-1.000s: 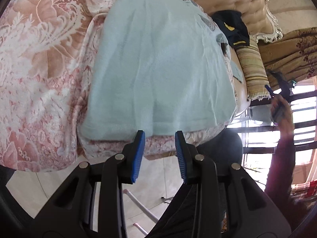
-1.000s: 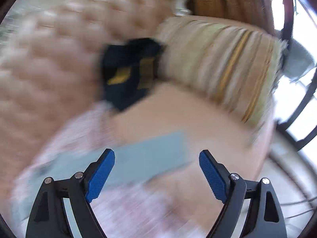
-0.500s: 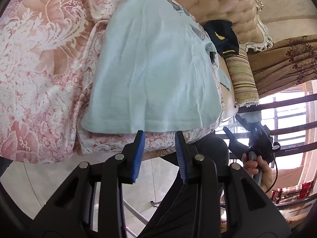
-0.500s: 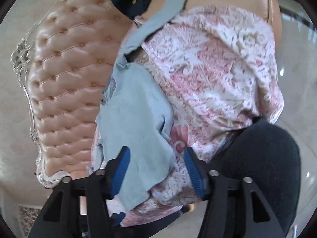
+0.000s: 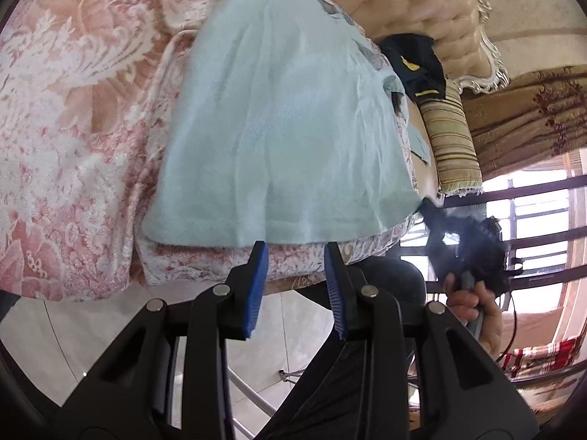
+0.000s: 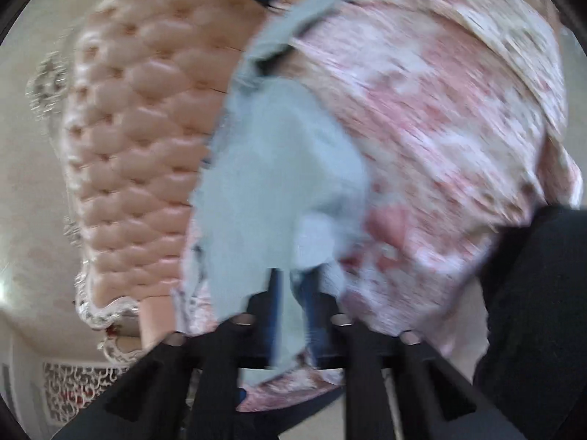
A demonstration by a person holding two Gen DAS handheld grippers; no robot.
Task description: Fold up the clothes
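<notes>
A light blue garment (image 5: 286, 128) lies spread flat on a pink floral bedspread (image 5: 73, 110). My left gripper (image 5: 295, 256) hovers just short of the garment's near hem, open, with nothing between its blue pads. At the right, a hand (image 5: 473, 304) holds my right gripper (image 5: 431, 212) at the hem's right corner. In the blurred right wrist view the right gripper (image 6: 292, 282) is shut on the edge of the blue garment (image 6: 279, 168), and the cloth hangs down between the fingers.
A tufted headboard (image 5: 414, 3) backs the bed. A dark garment with yellow marks (image 5: 414, 62) and a striped pillow (image 5: 453, 143) lie beside it. Window bars (image 5: 543, 190) stand at the right, tiled floor (image 5: 110, 322) below, and a dark-trousered leg (image 6: 532, 293) is close.
The right gripper swung down from the pillow end to the garment's corner and closed on it. The left gripper has hardly moved.
</notes>
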